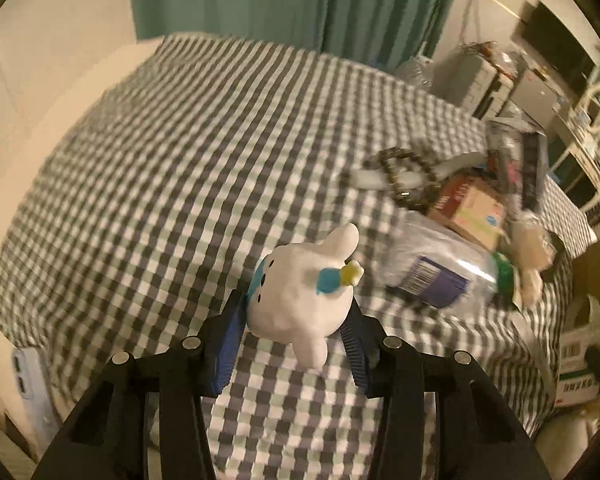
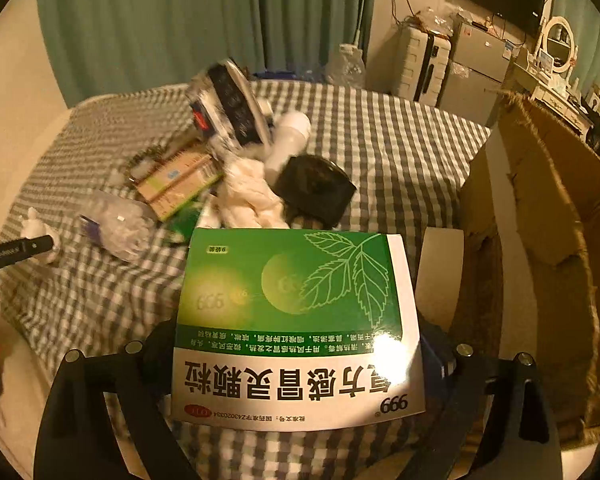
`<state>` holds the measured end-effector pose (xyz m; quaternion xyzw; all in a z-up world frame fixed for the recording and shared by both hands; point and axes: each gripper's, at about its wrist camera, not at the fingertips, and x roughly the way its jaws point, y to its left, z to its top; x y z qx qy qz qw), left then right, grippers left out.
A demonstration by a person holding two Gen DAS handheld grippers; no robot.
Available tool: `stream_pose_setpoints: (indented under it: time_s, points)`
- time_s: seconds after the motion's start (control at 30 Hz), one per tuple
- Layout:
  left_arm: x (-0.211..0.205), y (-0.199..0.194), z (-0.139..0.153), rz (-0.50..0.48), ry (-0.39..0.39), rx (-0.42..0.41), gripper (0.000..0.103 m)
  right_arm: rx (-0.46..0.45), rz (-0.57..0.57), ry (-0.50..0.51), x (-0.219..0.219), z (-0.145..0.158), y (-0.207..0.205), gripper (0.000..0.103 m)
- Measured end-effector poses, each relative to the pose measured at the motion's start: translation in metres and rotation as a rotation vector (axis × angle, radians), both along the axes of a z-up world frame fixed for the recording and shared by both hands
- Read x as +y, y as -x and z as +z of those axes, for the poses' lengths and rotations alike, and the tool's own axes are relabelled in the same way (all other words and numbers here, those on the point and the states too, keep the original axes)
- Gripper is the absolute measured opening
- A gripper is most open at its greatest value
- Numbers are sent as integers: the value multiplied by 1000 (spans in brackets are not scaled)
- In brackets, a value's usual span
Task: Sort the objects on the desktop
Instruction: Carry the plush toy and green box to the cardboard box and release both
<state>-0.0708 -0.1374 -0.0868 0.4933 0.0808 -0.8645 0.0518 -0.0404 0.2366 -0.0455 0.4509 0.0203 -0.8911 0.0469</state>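
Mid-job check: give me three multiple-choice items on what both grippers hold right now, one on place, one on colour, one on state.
1. Where is the cardboard box?
A. right of the medicine box
B. left of it
C. under the pile

2. Main colours of the medicine box?
A. red and black
B. green and white
C. blue and yellow

3. The left gripper is:
A. open, empty
B. shut on the white plush toy
C. out of view

Answers: A, it stands at the right edge; B, green top, white bottom; B, both pads press the toy's sides.
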Motion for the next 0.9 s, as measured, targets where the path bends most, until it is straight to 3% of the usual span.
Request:
stream_pose_setpoints:
  time_s: [0.3, 0.57, 0.9]
  points:
    - [57, -17, 57, -124, 88, 134, 47, 104, 16, 40, -7, 45, -22, 93]
    - [106, -28, 102, -240, 109, 222, 47, 205, 16, 45, -5, 88, -43, 93]
    - [150, -25, 151, -318, 113, 313, 47, 281, -9, 34, 17, 130, -49, 93]
